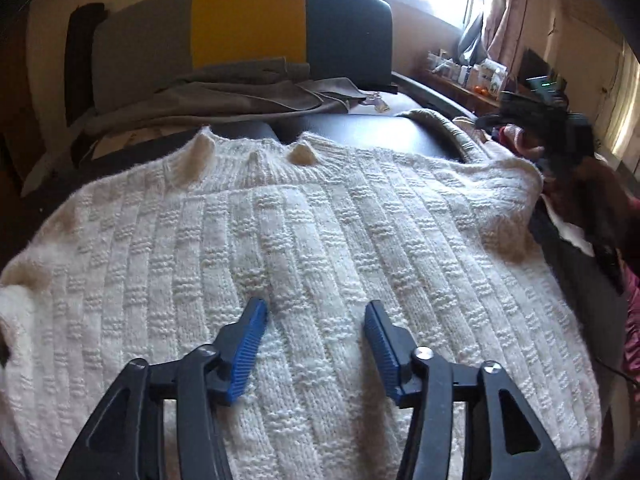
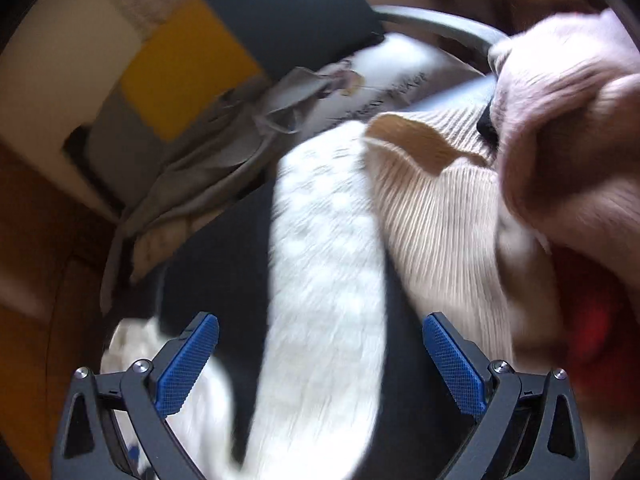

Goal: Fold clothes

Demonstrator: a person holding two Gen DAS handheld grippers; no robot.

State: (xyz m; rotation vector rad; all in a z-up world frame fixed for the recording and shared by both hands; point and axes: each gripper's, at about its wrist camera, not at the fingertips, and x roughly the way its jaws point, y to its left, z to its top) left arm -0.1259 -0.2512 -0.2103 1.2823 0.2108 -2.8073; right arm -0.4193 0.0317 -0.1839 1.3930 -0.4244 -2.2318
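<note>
I see the left gripper with jaws apart, hovering over the white knit sweater spread flat on the dark couch. Right gripper jaws also apart, empty, over the sweater's sleeve; beige ribbed garment just right, view blurred.

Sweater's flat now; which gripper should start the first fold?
Probably right. The right gripper is open with the white sweater's sleeve running between its fingers. The left gripper, also open, sits over the sweater's middle, away from any edge.

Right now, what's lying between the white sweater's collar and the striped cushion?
In the left wrist view, bare dark seat, then crumpled grey cloth, between white sweater and cushion.
</note>
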